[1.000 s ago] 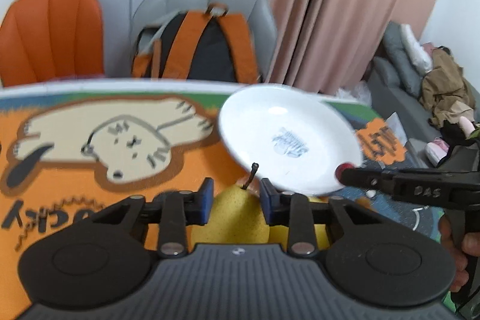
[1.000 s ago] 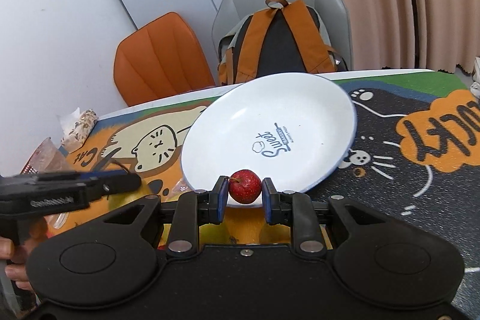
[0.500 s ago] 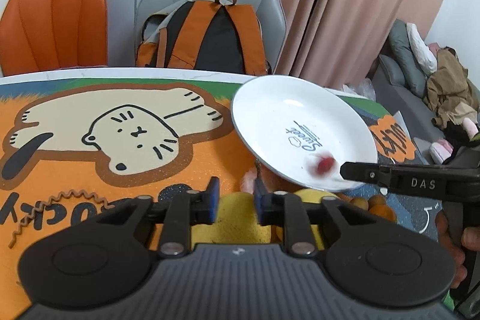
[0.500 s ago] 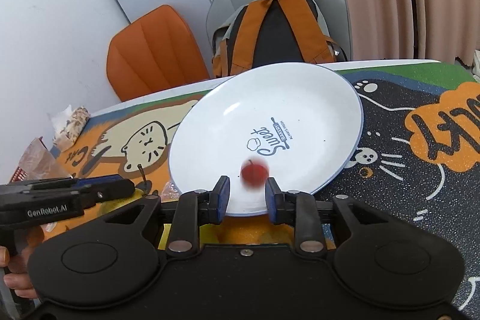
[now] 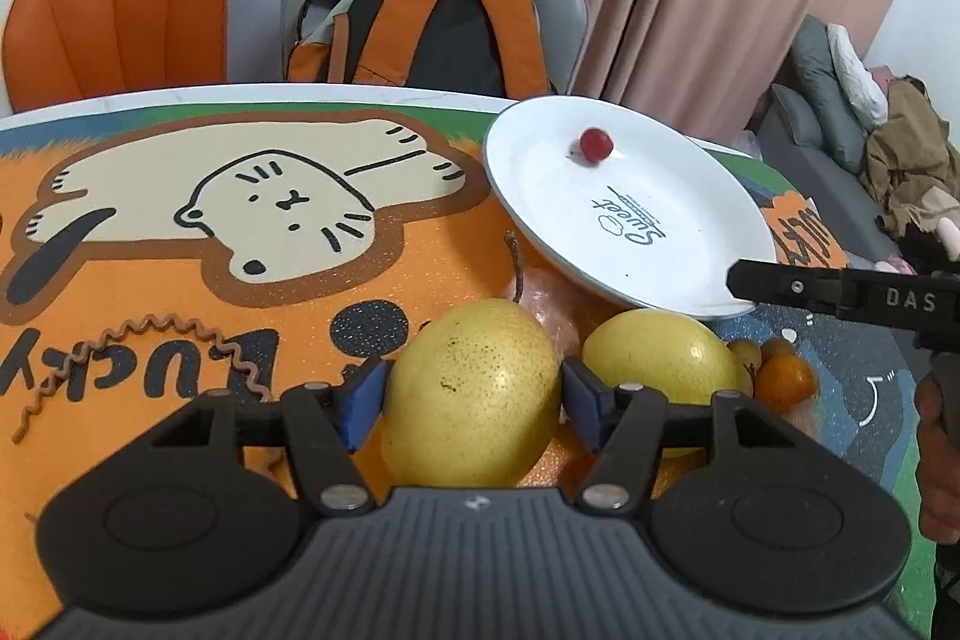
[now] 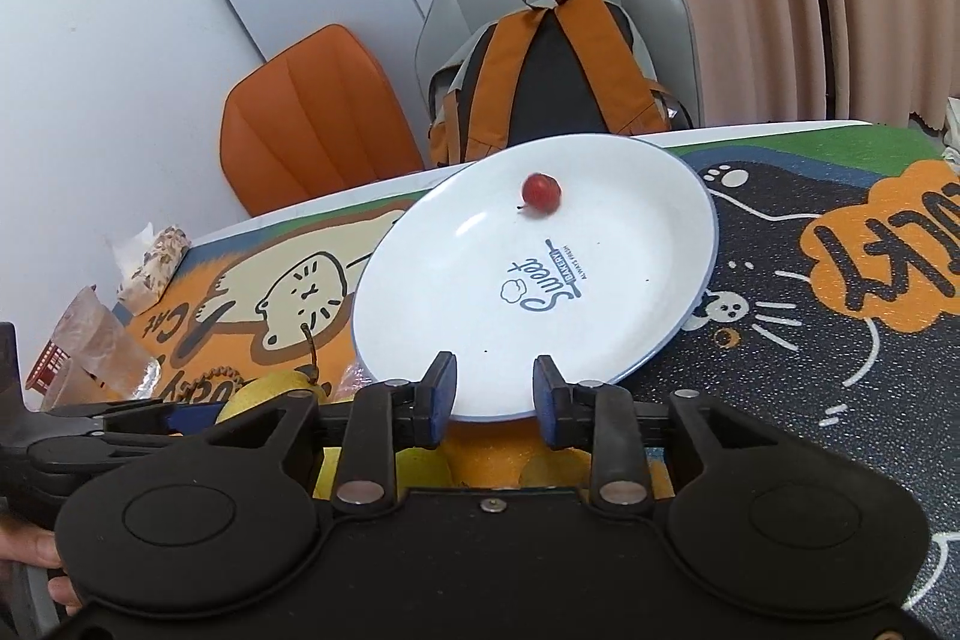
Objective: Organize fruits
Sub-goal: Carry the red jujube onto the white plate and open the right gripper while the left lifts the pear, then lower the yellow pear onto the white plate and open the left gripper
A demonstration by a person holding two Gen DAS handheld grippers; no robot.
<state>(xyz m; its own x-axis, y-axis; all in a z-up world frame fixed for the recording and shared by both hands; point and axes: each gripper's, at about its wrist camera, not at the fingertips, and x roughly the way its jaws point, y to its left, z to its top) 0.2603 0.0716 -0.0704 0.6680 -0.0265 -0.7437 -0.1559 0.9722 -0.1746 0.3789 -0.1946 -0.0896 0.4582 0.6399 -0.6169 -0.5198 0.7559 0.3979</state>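
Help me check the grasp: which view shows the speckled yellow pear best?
The left wrist view. The pear fills the space between the left gripper fingers, its whole front showing. The right wrist view shows only its top and stem, behind the left gripper's body.

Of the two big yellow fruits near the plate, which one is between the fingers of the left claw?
The speckled pear with the long stem, framed by the left claw. The smoother yellow fruit lies to its right, outside the fingers, by the plate.
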